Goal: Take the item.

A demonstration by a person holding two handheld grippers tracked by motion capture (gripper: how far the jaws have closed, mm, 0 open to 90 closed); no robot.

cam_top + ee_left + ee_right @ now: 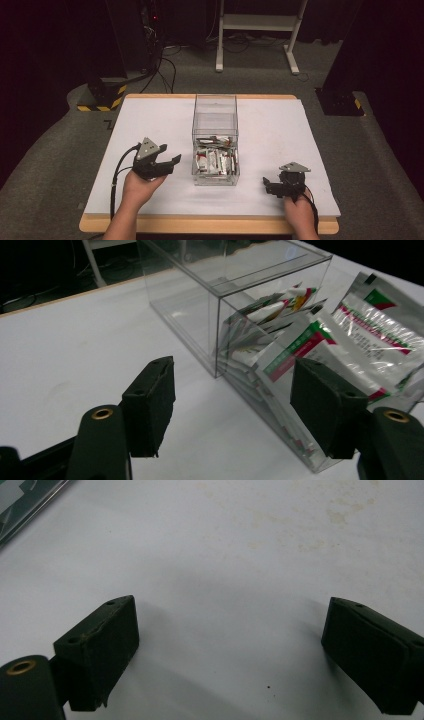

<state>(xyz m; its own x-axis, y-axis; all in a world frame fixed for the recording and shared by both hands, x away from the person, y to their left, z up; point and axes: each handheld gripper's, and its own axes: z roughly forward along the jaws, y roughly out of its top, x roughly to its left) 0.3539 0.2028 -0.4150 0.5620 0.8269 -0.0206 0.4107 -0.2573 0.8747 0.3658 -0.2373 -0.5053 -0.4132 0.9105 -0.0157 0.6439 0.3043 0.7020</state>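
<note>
A clear plastic box stands in the middle of the white table, its near half stuffed with several silver sachets printed in red and green. My left gripper is held just left of the box, jaws pointing toward it. In the left gripper view it is open, with the box corner and the sachets just ahead and nothing between the pads. My right gripper rests low near the table's front right. It is open over bare table.
The table's wooden front edge lies close below both hands. A box edge shows at the top left of the right gripper view. Behind the table are a white desk frame, cables and dark equipment on the carpet.
</note>
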